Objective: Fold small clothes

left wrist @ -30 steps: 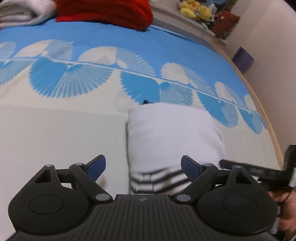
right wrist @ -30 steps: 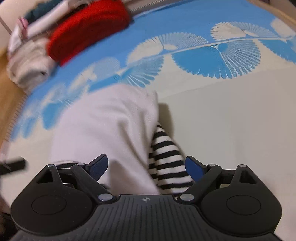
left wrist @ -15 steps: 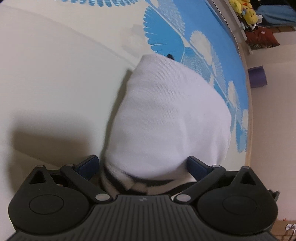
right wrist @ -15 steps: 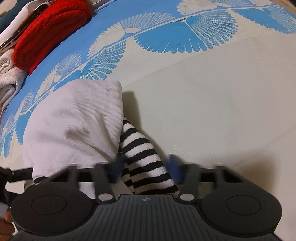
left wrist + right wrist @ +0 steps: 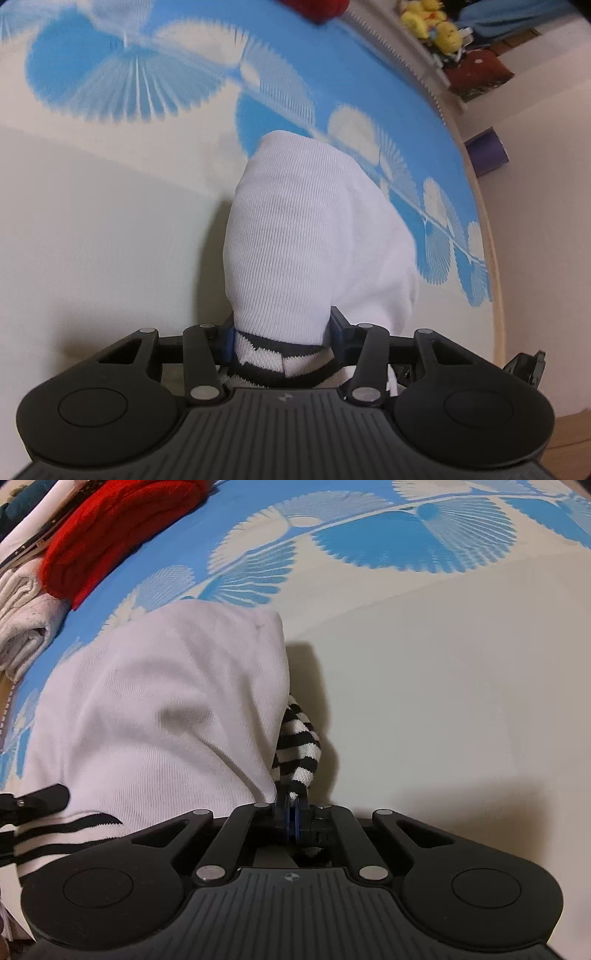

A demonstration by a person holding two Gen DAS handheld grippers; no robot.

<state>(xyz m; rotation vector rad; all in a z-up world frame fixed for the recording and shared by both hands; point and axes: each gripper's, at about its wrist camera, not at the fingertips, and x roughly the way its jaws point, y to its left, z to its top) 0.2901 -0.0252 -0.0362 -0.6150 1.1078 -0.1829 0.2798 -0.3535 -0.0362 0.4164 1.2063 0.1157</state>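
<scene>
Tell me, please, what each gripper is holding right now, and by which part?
Both hold the white knit sock with black-striped cuff: left gripper across its cuff, jaws having just closed; right gripper pinching the cuff's edge.

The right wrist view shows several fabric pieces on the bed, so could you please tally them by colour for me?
White with black-and-white striped trim: 1, the white knit garment near the camera.
Red: 1, the folded red knit sweater.
Cream-white: 1, the folded cream cloth at the left edge.
Total: 3. A dark teal item in the top-left corner is too cut off to count.
</scene>
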